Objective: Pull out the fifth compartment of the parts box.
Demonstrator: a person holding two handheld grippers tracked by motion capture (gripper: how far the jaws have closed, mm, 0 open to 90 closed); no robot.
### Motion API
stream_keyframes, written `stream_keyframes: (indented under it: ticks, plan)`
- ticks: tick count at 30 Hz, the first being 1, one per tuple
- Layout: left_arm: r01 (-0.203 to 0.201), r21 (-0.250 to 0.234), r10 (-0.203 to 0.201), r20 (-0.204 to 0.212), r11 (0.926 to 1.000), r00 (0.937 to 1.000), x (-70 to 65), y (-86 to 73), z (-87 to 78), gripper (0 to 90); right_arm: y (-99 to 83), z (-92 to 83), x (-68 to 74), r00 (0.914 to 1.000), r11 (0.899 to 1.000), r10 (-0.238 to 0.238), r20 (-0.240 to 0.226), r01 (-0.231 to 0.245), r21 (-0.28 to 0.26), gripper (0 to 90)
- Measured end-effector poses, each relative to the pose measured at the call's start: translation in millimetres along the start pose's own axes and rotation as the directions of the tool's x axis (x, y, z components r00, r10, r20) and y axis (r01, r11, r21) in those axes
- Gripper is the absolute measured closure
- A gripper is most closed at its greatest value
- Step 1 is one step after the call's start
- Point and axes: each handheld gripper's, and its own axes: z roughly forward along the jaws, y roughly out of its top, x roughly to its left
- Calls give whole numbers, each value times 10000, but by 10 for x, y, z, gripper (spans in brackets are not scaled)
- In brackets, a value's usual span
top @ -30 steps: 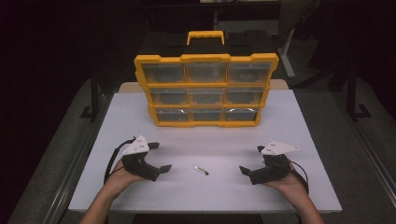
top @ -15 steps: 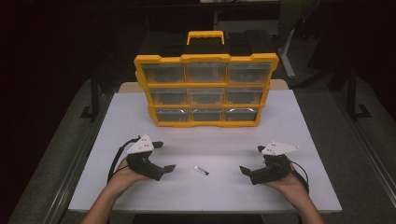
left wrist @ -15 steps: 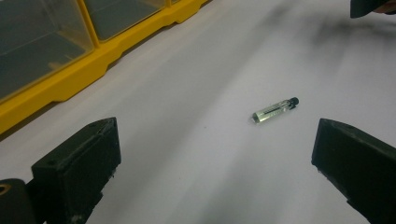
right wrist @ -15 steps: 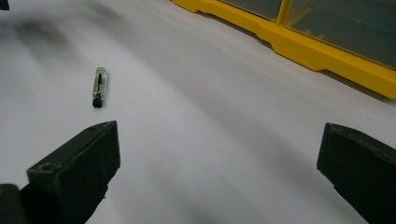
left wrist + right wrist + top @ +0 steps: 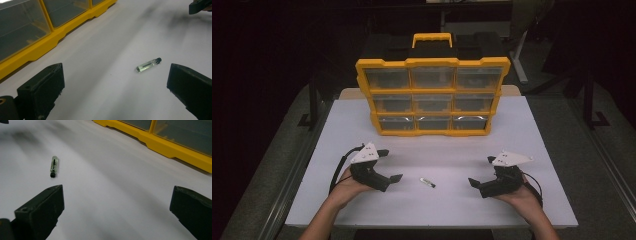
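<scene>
A small clear vial with a black cap (image 5: 427,182) lies on the white table (image 5: 442,205), between the two hand-held grippers. My left gripper (image 5: 390,165) is to its left, open and empty. In the left gripper view the vial (image 5: 148,64) lies ahead and to the right, just inside the right jaw of the open gripper (image 5: 115,82). My right gripper (image 5: 481,171) is to the vial's right, open and empty. In the right gripper view the vial (image 5: 53,166) lies ahead, beyond the left jaw of the open gripper (image 5: 117,205).
A yellow organizer (image 5: 432,95) with clear drawers in three rows and a top handle stands upright at the back of the table. Its base shows near the left gripper (image 5: 50,37) and the right gripper (image 5: 175,147). Dark floor surrounds the table.
My left gripper has shifted a little to the right, toward the vial. The right gripper and the vial have stayed put.
</scene>
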Motion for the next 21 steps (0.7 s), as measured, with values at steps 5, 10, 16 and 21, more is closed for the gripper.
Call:
stream_keyframes:
  ticks: [5,10,16,21]
  plan:
    - [36,-43,-36,-44,10000,10000,4,13,16,15,-3,-3,3,10000,10000,1,-10,-1,-7,0]
    - [-8,-28,7,-29,10000,10000,13,36,20,15,-6,4,-1,10000,10000,-23,11,23,-12,0]
    - [-56,-5,56,-1,10000,10000,24,52,39,15,-10,2,-4,10000,10000,-17,21,17,15,0]
    - [-29,-73,29,-7,10000,10000,24,74,46,15,-10,1,-8,10000,10000,-16,27,16,-12,0]
